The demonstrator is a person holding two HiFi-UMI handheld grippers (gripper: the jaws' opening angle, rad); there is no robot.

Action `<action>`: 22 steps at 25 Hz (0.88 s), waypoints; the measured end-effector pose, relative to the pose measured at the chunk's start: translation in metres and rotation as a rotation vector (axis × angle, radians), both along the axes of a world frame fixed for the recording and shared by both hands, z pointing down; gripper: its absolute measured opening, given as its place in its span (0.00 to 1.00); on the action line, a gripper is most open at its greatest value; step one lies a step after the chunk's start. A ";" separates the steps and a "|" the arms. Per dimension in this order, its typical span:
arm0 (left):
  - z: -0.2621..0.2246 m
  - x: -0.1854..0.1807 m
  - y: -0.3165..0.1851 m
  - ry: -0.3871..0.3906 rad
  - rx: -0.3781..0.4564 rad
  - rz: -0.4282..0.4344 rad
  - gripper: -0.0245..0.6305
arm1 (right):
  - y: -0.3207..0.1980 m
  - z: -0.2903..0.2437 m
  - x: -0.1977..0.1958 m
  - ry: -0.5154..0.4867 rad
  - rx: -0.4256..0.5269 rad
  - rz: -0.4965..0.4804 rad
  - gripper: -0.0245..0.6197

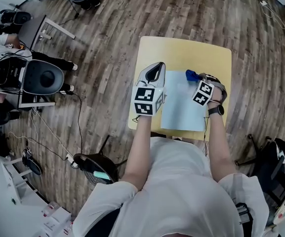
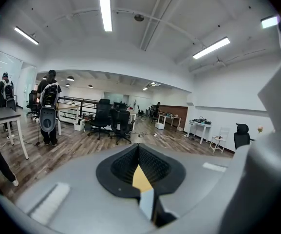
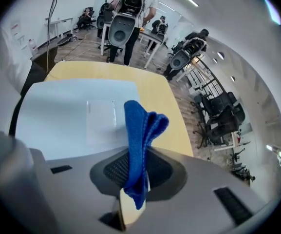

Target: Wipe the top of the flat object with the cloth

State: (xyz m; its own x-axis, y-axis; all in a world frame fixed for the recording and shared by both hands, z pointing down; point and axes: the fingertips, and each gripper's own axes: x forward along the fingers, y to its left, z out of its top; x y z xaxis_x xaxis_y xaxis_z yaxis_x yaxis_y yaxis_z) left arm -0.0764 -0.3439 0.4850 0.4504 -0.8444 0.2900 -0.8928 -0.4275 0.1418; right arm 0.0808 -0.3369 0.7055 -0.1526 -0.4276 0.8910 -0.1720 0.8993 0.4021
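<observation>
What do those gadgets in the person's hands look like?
Each is a pale grey plastic shell tapering to two jaws with black ribbed pads: left gripper, right gripper. Both carry a cube of black-and-white square markers. The person wears a white short-sleeved shirt and a black wristwatch.

White short-sleeved cotton T-shirt [image 1: 182, 181] across the lower middle of the head view. Black wristwatch with a round dark face [image 1: 215, 110] on the right wrist, right of centre. At centre frame, left gripper [image 1: 154, 71]: pale grey moulded shell with a dark-lined tip, topped by a white cube with black square markers [image 1: 146, 101]. Just right of it, right gripper [image 1: 196, 79] with a matching marker cube [image 1: 203, 93]. In the left gripper view, black ribbed pads [image 2: 123, 165] sunk in smooth grey housing.
</observation>
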 end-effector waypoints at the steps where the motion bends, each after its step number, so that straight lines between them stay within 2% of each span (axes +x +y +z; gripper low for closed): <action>1: -0.001 0.003 0.000 0.002 0.000 0.006 0.05 | 0.001 0.000 0.008 0.003 0.004 0.018 0.13; 6: -0.006 0.017 0.010 0.006 0.008 0.032 0.05 | 0.008 -0.004 0.039 -0.033 0.004 0.128 0.13; 10: -0.008 0.017 0.016 0.009 0.015 0.015 0.05 | 0.015 -0.010 0.037 -0.077 0.004 0.139 0.13; 15: -0.005 0.000 0.023 -0.008 0.019 -0.031 0.05 | 0.022 -0.026 -0.013 -0.192 -0.003 0.085 0.13; 18: -0.003 -0.014 0.030 -0.029 0.021 -0.067 0.05 | 0.025 -0.037 -0.051 -0.330 -0.036 0.084 0.13; 22: -0.002 -0.039 0.038 -0.032 0.022 -0.122 0.05 | 0.027 -0.048 -0.099 -0.543 -0.114 0.137 0.13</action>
State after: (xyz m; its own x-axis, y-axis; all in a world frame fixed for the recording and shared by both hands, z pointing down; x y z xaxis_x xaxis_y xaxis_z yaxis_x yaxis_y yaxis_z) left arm -0.1152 -0.3058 0.4830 0.3343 -0.8987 0.2839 -0.9425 -0.3177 0.1041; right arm -0.0184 -0.3102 0.6574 -0.5510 -0.3815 0.7422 -0.4452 0.8866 0.1253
